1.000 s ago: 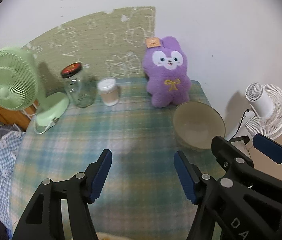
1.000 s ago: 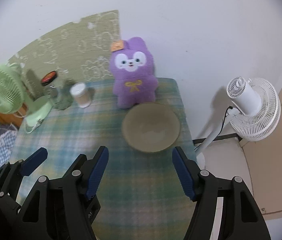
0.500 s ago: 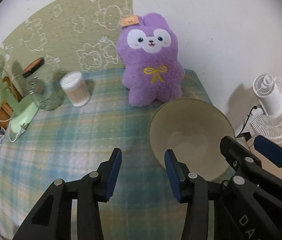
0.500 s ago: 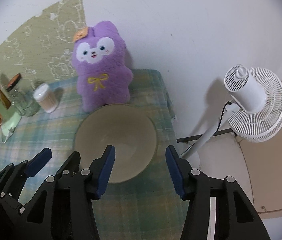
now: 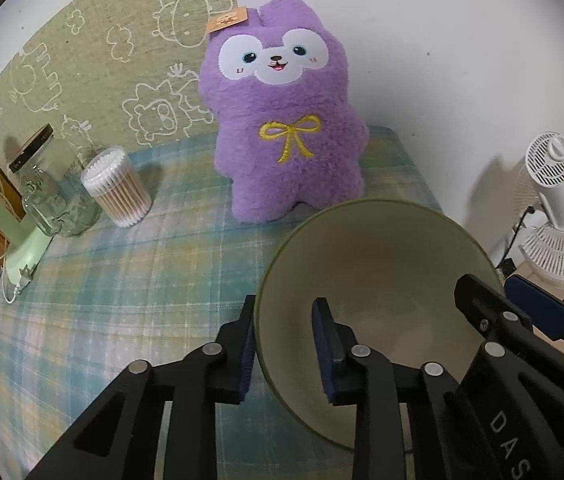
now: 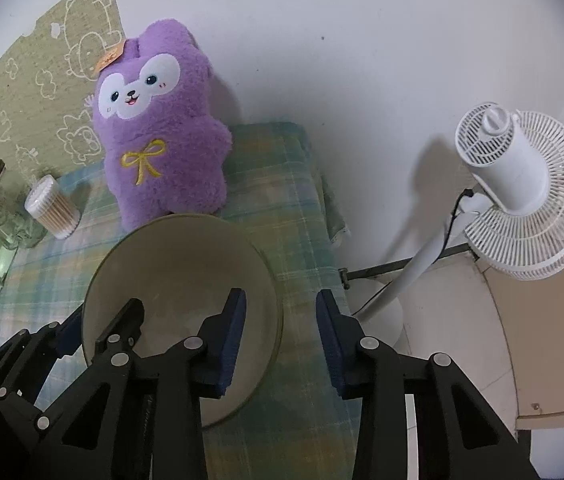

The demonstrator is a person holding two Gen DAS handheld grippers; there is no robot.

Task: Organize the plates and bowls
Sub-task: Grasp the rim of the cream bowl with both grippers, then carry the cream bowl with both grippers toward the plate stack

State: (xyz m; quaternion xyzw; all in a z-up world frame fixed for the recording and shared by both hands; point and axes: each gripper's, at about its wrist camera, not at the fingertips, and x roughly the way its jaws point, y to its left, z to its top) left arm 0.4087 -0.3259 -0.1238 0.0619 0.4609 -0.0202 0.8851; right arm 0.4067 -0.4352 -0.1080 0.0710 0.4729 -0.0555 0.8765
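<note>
Currently your left gripper [image 5: 284, 346] and right gripper [image 6: 279, 334] each straddle the bowl [image 5: 378, 276] rim, narrow jaws closing, near the table's right edge.

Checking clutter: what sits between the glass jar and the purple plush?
Only a cotton-swab tub, upright on the plaid cloth; left wrist view shows it best.
</note>
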